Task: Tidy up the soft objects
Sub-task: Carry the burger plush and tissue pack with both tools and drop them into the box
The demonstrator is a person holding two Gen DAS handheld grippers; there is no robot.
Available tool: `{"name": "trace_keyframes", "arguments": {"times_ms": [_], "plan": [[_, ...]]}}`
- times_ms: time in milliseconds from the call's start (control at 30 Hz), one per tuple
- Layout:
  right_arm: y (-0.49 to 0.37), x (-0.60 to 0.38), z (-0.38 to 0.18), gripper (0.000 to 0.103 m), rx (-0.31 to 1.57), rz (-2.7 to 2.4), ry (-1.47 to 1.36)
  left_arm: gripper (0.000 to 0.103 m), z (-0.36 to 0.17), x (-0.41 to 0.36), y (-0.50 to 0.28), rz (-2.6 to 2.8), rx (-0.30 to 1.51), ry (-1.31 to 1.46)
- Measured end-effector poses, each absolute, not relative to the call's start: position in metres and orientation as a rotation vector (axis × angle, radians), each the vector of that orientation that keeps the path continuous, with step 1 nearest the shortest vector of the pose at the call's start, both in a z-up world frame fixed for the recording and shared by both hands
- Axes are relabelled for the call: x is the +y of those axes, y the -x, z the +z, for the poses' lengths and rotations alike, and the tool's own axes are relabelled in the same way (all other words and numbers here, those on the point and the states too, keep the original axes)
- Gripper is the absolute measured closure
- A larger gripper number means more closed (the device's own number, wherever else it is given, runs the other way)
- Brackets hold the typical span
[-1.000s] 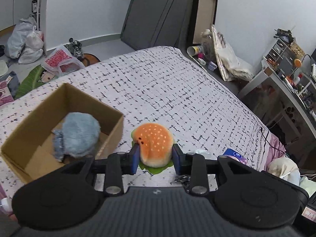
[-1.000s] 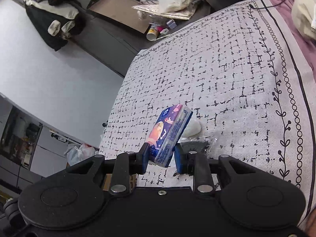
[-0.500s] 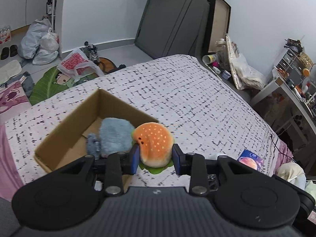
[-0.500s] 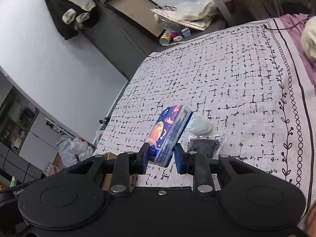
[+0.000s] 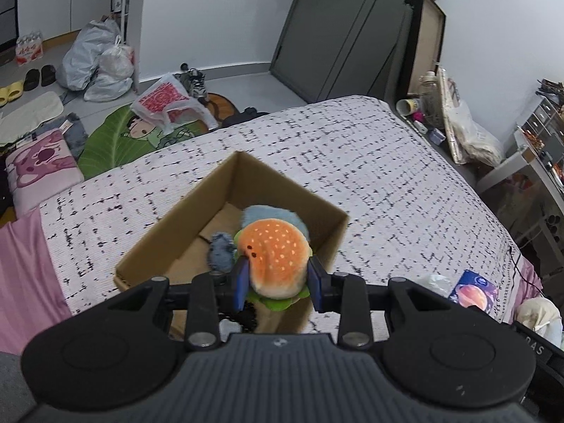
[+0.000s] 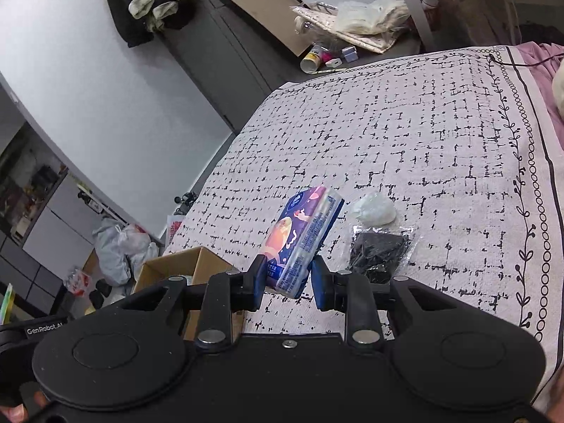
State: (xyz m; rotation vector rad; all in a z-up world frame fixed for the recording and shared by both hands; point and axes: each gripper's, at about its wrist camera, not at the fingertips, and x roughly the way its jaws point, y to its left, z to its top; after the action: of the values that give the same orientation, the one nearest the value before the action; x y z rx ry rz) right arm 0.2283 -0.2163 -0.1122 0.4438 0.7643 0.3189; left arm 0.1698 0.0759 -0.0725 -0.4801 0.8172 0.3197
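Moved since 1 s ago: burger plush (image 5: 274, 259), carried by the left gripper (image 5: 278, 287) from beside the cardboard box (image 5: 197, 211) to over its open top, w/ the blue fuzzy plush (image 5: 278, 216) now seen directly behind and below it inside the box. Jaws are clamped on the burger's sides, green felt edge squeezed out underneath; nothing is released yet. Judged from this, a drop into the box is the next step, and the box's near wall looks close under the toy, so a snag on the rim is possible. Further right on the bedspread (image 5: 352, 162), the tissue pack (image 5: 474, 289) is seen in the left view, held off the cover. In the right view, the right gripper (image 6: 287, 282) is clamped on the tissue pack's lower end, pack tilted up; vs. the earlier frame the box corner (image 6: 183, 264) has come into view at lower left, so this gripper is judged to be heading boxward too. White wad (image 6: 373, 208) and black bagged item (image 6: 379, 250) lie on the cover just beside the pack, not picked up.
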Motion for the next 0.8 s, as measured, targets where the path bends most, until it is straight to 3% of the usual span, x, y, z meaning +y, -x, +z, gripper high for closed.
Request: {"name": "trace_keyframes", "arguments": {"times_ms": [800], "plan": [[-0.208, -0.125, -0.111, 0.076, 0.765, 0.457, -0.284, 0.066, -0.118, 0.136, -0.163, 0.341, 0.866, 0.630]]}}
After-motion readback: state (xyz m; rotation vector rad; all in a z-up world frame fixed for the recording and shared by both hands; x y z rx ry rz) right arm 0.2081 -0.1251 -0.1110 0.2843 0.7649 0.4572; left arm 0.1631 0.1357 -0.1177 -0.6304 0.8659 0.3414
